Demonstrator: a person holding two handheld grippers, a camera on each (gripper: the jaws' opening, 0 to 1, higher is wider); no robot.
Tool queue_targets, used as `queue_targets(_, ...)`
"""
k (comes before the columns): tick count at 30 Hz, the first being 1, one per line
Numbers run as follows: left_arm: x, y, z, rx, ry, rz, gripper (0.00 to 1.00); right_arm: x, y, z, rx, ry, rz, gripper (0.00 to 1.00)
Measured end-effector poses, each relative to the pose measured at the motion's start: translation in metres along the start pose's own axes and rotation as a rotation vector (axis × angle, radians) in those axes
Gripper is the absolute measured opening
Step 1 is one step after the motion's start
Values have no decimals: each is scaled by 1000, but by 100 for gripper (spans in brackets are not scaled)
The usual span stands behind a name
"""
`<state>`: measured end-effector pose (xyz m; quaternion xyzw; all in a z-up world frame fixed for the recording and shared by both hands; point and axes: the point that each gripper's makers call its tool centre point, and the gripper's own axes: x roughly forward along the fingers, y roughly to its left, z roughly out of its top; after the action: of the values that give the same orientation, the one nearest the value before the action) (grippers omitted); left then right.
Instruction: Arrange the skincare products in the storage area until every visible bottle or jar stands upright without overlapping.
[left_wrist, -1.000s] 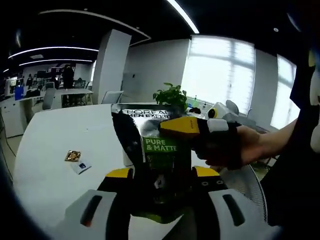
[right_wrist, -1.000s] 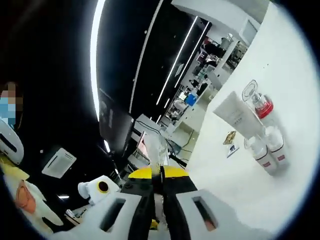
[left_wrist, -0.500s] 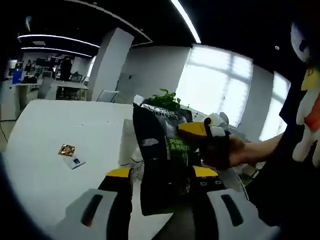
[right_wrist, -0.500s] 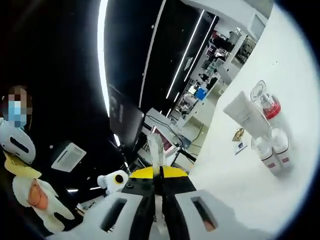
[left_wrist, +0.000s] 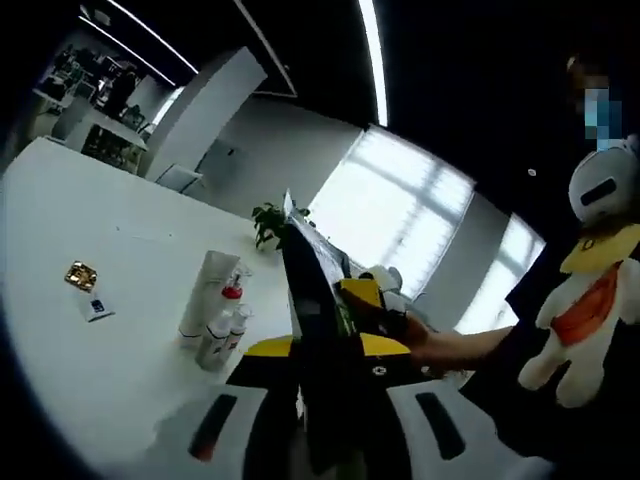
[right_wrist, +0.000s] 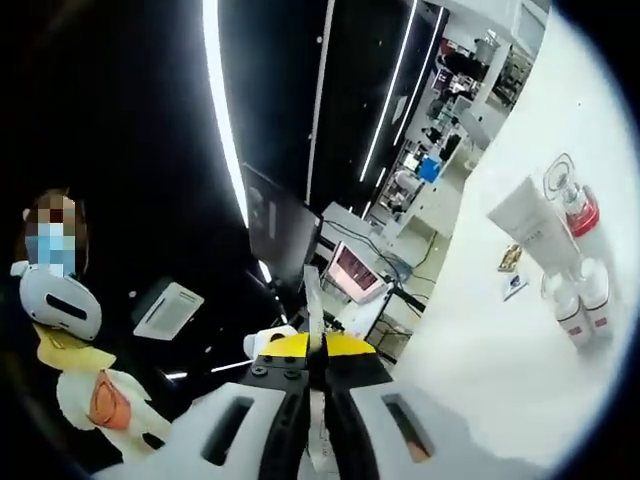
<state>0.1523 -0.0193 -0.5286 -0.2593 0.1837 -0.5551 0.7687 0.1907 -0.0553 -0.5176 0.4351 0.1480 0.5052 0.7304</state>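
A black and green L'Oreal tube (left_wrist: 312, 300) is held edge-on above the white table (left_wrist: 90, 370). My left gripper (left_wrist: 325, 350) is shut on its lower part. My right gripper (left_wrist: 362, 298), held by a gloved hand, comes in from the right and pinches the tube higher up. In the right gripper view that gripper (right_wrist: 315, 346) is shut on the tube's thin flat end (right_wrist: 313, 298). On the table stand a white tube (left_wrist: 196, 292) (right_wrist: 530, 225), a red-collared bottle (left_wrist: 231, 291) (right_wrist: 574, 203) and two small white bottles (left_wrist: 217, 335) (right_wrist: 580, 305), close together.
A small gold packet (left_wrist: 79, 274) (right_wrist: 511, 257) and a white card (left_wrist: 95, 306) lie on the table apart from the bottles. A potted plant (left_wrist: 266, 222) stands at the far edge. A plush toy (left_wrist: 590, 290) hangs on the person at the right.
Both views have swung and rolled. The black tube has turned from label-on to edge-on in the left gripper view, and the standing bottles have come into that view. Both grips are unchanged.
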Motion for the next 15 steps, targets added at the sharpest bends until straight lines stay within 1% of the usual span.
queue_targets(1, -3, -4, 2, -18, -15, -25, 3, -2, -2, 2, 4, -6, -10, 2)
queue_targets(2, -2, -11, 2, -44, -23, -57, 1, -1, -2, 0, 5, 1, -11, 2)
queue_targets(3, -2, -11, -2, -50, -7, -51, 1, 1, 0, -1, 5, 3, -10, 2)
queue_targets(5, -2, -11, -3, -51, -9, -43, 0, 1, -3, -1, -15, 12, -31, 2)
queue_targets(6, -1, -9, -3, -45, -14, -20, 0, 1, -5, 0, -15, 7, -36, 2)
queue_targets(7, -1, -9, -3, -42, -17, -19, 0, 2, -5, 1, -18, -3, -37, 3)
queue_targets(8, -1, -10, -1, -40, -29, -18, 0, 2, -4, 3, -20, -21, -33, 3)
queue_targets(9, -1, -10, 6, -58, -68, -18, 0, 2, -1, 7, -17, -49, -15, 3)
queue_targets(10, -1, -12, 12, -73, -102, -27, 0, 2, 8, 13, -5, -97, 39, 4)
queue_targets(11, -1, -14, 17, -83, -124, -38, 0, 2, 13, 15, -12, -119, 65, 5)
queue_targets(12, -2, -16, 23, -89, -152, -50, 0, 1, 16, 15, -7, -133, 74, 6)
queue_targets(13, -2, -14, 24, -85, -151, -44, 0, 0, 14, 10, -15, -114, 56, 8)
queue_targets(15, -1, -12, 26, -83, -152, -34, 0, 1, 10, 4, -18, -96, 41, 12)
